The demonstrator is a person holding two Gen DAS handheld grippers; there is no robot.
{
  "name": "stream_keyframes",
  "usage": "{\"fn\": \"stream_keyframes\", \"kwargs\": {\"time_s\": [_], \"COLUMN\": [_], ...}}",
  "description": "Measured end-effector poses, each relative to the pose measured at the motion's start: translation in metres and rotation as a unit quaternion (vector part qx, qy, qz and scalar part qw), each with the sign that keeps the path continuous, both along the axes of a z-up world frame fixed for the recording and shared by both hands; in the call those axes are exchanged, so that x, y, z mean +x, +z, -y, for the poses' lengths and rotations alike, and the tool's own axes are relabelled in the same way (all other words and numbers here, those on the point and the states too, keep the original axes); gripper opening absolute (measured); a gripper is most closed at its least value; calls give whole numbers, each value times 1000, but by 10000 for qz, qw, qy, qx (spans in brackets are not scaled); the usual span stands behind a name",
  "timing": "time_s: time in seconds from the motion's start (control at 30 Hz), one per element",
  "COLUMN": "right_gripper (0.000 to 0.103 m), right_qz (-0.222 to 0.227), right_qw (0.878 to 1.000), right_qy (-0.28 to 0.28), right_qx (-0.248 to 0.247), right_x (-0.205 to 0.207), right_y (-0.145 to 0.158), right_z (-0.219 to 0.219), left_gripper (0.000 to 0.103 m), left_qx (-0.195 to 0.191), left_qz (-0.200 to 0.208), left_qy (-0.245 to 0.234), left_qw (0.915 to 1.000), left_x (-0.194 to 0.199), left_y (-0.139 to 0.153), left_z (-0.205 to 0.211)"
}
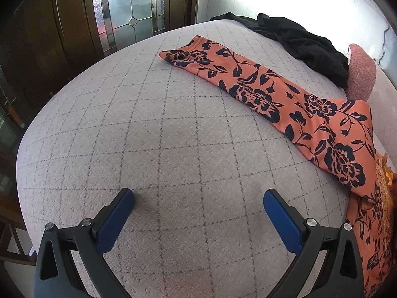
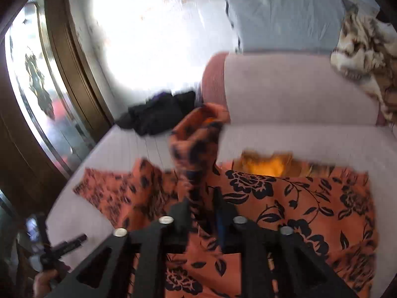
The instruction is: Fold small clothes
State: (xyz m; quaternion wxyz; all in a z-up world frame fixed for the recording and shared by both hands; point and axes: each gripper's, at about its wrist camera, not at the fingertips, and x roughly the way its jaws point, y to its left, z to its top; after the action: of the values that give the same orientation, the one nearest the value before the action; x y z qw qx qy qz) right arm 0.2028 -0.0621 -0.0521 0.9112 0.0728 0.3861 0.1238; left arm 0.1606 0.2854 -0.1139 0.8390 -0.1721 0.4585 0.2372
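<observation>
An orange garment with dark floral print (image 2: 310, 198) lies spread on the bed, its yellow-orange neck opening (image 2: 268, 164) toward the pillows. My right gripper (image 2: 202, 206) is shut on one sleeve (image 2: 196, 144), whose bunched cloth runs between the narrow jaws and rises, blurred, above the garment. In the left wrist view the other sleeve (image 1: 260, 92) lies stretched out flat across the checked bed cover (image 1: 148, 136). My left gripper (image 1: 198, 196) hangs open over bare cover to the left of the garment, with nothing between its blue pads. It also shows, with a hand, at the right wrist view's lower left (image 2: 62, 245).
A heap of black clothes (image 1: 305, 42) lies at the far side of the bed near the wall. A pink pillow (image 2: 297, 87), a grey-blue pillow (image 2: 282, 15) and a patterned blanket (image 2: 364, 57) sit at the head. Dark wooden doors with glass panes (image 1: 129, 7) stand beyond the bed's edge.
</observation>
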Motion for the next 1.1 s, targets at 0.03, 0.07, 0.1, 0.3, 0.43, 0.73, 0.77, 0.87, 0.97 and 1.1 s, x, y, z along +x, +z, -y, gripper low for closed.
{"fn": "stream_keyframes", "kwargs": {"time_s": [0.03,0.07,0.1,0.3,0.43,0.73,0.77,0.87,0.97,1.1], "right_gripper": [87,86,86,86,90,90,91,92,99,84], "right_qz": [-378,-809,-1076,-278,-33,-69,-29,-211,-1112,-1558], "right_qw": [9992,9965,9940,9977,9929,9777,9750,9596,9220,9157], "right_qy": [75,131,190,-34,-708,-779,-763,-752,-743,-1052], "right_qx": [-135,-186,-29,610,954,1949,2089,2704,3633,3551], "right_x": [-1,2,-1,-29,-40,-47,-41,-3,47,71], "right_y": [-35,-65,-82,-27,-6,-26,-23,-30,-84,-103], "right_z": [-13,-18,-17,48,129,203,212,243,270,281], "left_gripper": [103,103,103,103,103,103,103,103,103,102], "left_qx": [13,33,54,582,617,-286,-318,-197,-157,167], "left_qz": [-1,-5,3,756,1312,1457,1432,1123,210,50], "left_qy": [-30,-75,-112,-205,-987,-3034,-3225,-3290,-3058,-3026], "left_qw": [10000,10000,9999,9952,9845,9412,9352,9374,9517,9529], "left_x": [-1,-1,-1,-20,-27,25,34,60,87,85], "left_y": [0,1,2,38,76,103,99,73,17,-4], "left_z": [1,1,2,16,55,246,263,291,292,289]}}
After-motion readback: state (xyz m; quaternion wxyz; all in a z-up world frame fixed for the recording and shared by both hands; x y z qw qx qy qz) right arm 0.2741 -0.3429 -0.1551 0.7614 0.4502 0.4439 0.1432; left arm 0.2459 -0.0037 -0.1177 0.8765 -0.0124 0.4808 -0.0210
